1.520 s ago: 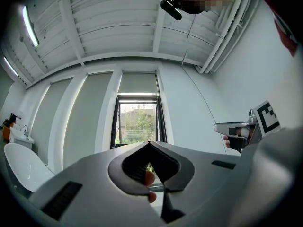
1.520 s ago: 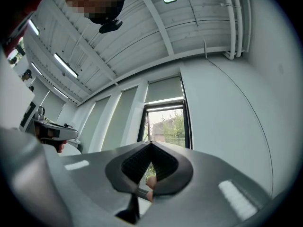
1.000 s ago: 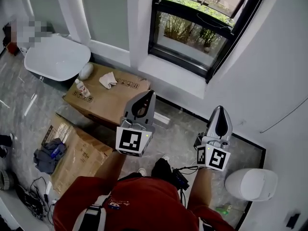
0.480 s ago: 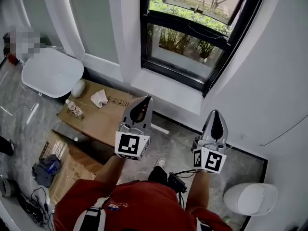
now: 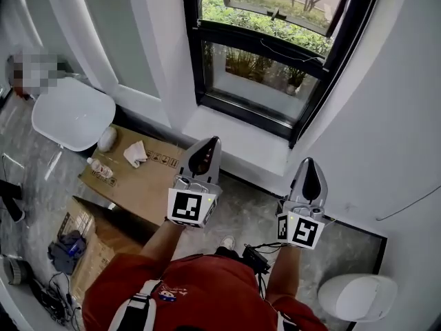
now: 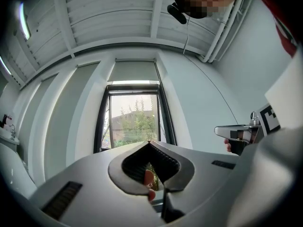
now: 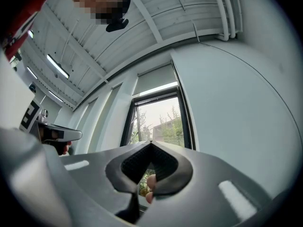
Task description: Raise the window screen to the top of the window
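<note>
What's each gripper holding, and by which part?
Nothing. The left gripper and right gripper are both shut and empty, in the air short of the window.

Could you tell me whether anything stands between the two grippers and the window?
Nothing visible does. Only floor and the white sill lie between the left gripper, the right gripper and the window; the cardboard box sits off to the left.

We see a grey marbled floor (image 5: 251, 209); on it a closed cardboard box (image 5: 148, 181) lies flat, a second, open box (image 5: 89, 243) just beside it; a white basin (image 5: 72, 112) stands near them; a white toilet (image 5: 355, 296) sits well apart; cables (image 5: 48, 298) tangle by the open box.
</note>
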Demonstrator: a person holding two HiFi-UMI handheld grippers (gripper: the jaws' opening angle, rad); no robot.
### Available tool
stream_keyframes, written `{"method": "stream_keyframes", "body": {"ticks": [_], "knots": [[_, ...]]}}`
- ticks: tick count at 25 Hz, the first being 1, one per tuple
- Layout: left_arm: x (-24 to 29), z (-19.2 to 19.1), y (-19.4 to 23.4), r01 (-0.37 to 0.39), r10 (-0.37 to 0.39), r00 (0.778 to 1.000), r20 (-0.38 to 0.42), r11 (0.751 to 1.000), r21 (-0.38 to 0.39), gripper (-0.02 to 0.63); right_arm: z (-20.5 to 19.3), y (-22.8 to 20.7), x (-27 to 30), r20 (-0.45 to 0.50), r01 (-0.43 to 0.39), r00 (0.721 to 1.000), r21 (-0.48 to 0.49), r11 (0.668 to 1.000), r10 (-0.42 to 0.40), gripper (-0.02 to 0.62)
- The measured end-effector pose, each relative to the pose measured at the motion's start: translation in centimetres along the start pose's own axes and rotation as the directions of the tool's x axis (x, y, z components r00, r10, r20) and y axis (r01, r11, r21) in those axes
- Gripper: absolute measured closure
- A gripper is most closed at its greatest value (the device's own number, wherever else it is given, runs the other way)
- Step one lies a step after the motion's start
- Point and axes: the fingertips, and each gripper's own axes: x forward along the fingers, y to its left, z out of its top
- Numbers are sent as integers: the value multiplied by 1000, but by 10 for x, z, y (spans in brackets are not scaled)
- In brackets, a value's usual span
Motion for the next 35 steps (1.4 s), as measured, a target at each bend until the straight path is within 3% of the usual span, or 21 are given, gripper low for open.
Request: {"method": "stream_keyframes", "body": {"ticks": [7,18,28,35], "knots": [[40,-6,-6,-18,18,1000,-5,1000,15,601,-18,-25,36,7,-9,1000,24,1000,8,588],[82,-32,8,-47,48,998,-42,999,10,601,-50,-28,79,-22,-49,999,8,999,49,588],[170,-59,55,-32,32,999,-5,999,-14,601,-87,-30,160,-24,-32,999,-51,998,31,588],[249,-78,100,8,-9,1000,-26,999,-38,600,-113,-31,237,-34,9,999,-67,998,-11,588]]}}
